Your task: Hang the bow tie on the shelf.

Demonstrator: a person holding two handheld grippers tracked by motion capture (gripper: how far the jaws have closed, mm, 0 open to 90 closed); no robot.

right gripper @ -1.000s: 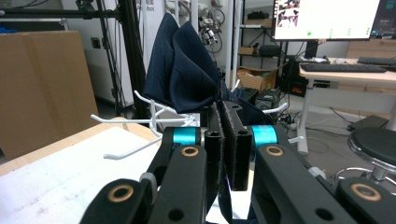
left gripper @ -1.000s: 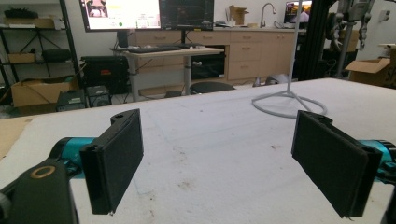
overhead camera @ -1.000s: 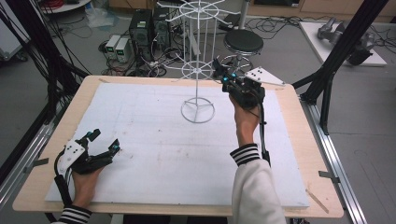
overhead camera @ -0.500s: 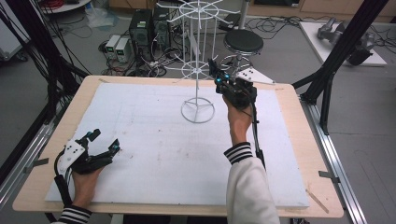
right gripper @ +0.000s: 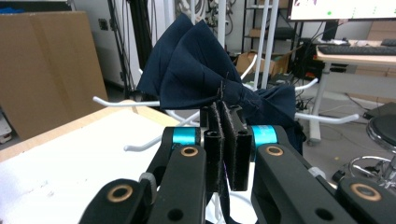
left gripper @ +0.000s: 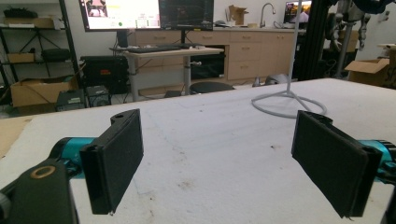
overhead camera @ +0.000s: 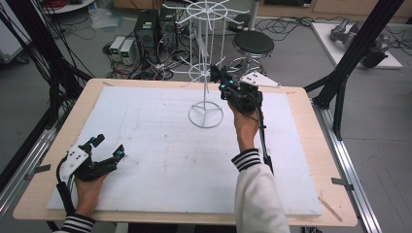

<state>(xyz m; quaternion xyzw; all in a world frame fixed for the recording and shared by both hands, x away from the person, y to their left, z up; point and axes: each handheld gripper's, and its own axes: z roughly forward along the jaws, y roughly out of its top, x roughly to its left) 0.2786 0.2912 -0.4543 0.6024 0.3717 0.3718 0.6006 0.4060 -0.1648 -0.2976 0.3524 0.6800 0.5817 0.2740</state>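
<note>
1 bow tie, 1 wire rack, 2 grippers: left, right.

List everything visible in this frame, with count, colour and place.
bow tie: 1, dark navy, pinched in the right hand-held gripper beside the rack's lower arms
wire rack: 1, white, upright at the back middle of the board
foam board: 1, white, covering the table
table: 1, light wood
stool: 1, black, on the floor behind the table
left hand-held gripper: 1, black, open, resting front left
right hand-held gripper: 1, black, shut on the bow tie
</note>
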